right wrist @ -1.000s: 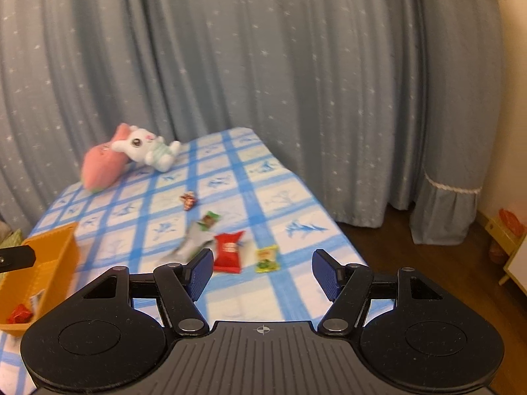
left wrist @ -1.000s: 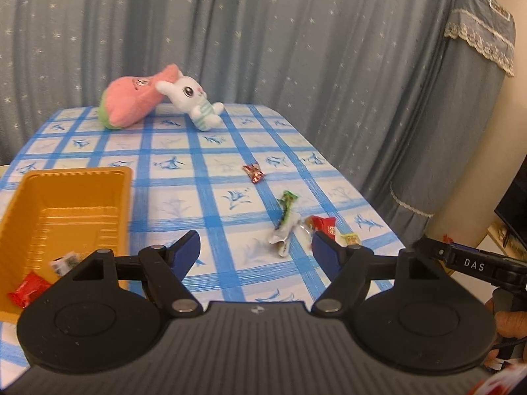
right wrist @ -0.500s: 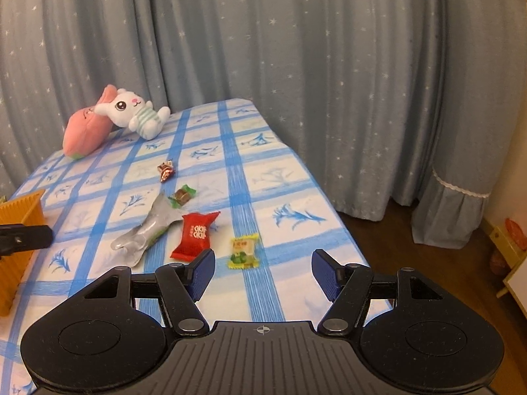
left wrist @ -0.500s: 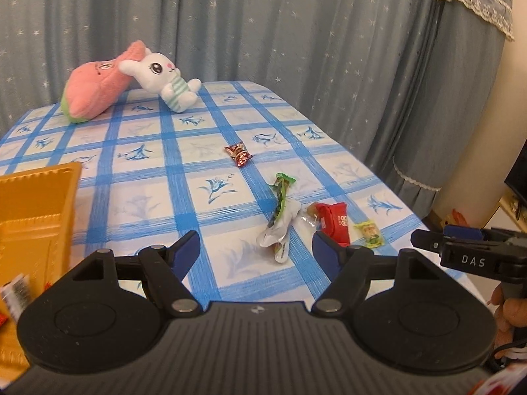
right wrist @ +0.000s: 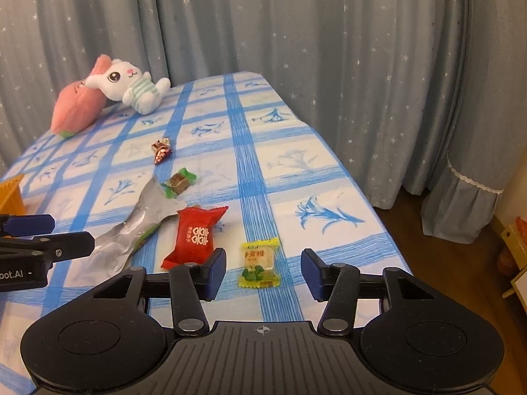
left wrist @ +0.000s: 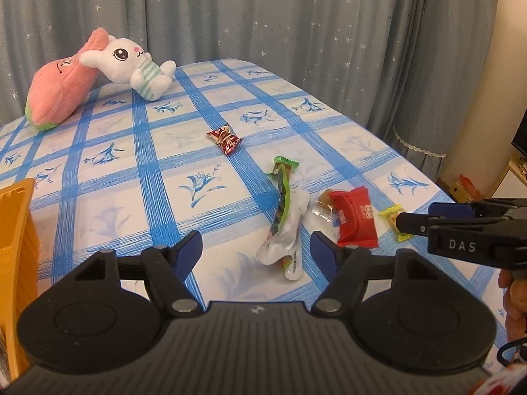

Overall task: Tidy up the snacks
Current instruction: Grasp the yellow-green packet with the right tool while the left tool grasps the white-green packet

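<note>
Several snacks lie on the blue-checked tablecloth (left wrist: pixel 138 177): a small red-brown candy (left wrist: pixel 224 138), a long silver-and-green packet (left wrist: pixel 286 220), a red packet (left wrist: pixel 357 217) and a yellow candy (left wrist: pixel 393 219). My left gripper (left wrist: pixel 257 251) is open and empty, just short of the long packet. My right gripper (right wrist: pixel 263 271) is open and empty, with the yellow candy (right wrist: pixel 259 262) between its fingers and the red packet (right wrist: pixel 194 235) at its left finger. The orange tray (left wrist: pixel 16 230) is at the left edge.
A pink plush (left wrist: pixel 59 95) and a white rabbit plush (left wrist: pixel 131 65) lie at the table's far end. Grey star curtains (left wrist: pixel 296 26) hang behind. The table's right edge drops to a wooden floor (right wrist: pixel 444 263). The left gripper shows at the right wrist view's left edge (right wrist: pixel 42 243).
Both grippers moved forward and right toward the snack cluster. The tray slid mostly out of the left wrist view. The yellow candy now sits between the right gripper's fingers.
</note>
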The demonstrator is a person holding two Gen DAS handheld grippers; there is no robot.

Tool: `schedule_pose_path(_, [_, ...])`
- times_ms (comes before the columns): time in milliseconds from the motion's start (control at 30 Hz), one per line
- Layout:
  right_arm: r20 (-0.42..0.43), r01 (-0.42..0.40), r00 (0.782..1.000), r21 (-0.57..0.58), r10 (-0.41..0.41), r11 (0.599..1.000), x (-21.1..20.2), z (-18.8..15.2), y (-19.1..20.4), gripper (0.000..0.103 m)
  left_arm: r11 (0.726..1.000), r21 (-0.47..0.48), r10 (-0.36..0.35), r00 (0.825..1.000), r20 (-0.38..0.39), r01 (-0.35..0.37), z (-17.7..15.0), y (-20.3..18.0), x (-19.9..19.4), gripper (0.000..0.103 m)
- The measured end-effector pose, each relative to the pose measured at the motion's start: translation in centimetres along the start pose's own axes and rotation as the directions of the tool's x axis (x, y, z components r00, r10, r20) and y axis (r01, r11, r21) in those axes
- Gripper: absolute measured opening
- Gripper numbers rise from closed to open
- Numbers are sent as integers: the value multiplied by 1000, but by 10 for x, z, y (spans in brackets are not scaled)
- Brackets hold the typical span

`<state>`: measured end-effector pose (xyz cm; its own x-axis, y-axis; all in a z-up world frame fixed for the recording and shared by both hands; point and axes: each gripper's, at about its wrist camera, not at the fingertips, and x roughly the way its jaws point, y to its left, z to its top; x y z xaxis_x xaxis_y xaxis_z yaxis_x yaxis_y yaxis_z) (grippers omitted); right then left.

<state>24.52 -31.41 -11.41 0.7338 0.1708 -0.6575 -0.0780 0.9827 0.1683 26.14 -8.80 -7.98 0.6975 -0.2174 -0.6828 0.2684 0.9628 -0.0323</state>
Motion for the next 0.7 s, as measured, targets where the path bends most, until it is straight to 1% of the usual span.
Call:
schedule_pose_path(167, [-15, 2, 1000, -13, -2, 1000, 12, 1, 5, 46, 1000, -2, -10, 1000, -8, 10, 2, 2, 10, 69])
schedule_pose_path(333, [-49, 6, 999, -17, -7, 1000, 23, -1, 7, 42, 1000, 4, -21, 1000, -13, 21, 2, 1, 18, 69])
schedule_pose_path(433, [-46, 15, 999, -25, -16, 1000, 23, -2, 7, 34, 999, 14, -29, 999, -14, 29, 3, 0, 24, 69])
schedule_pose_path(467, [-47, 18, 999, -23, -19, 1000, 22, -1, 7, 28, 999, 18, -32, 999, -14, 32, 3, -1, 26, 68])
schedule_pose_path(533, [-46, 27, 999, -13, -28, 1000, 21, 0, 7, 25, 998, 33, -46, 999, -15, 47, 3, -3, 30, 66])
schedule_pose_path(633, [-16, 37, 999, -10, -38, 999, 15, 3, 8, 23, 996, 66, -56, 998, -22, 57, 4, -9, 38, 64])
schedule_pose_path(700, [-2, 32, 999, -4, -32, 999, 12, 6, 9, 23, 994, 85, -60, 998, -29, 63, 4, -12, 44, 58])
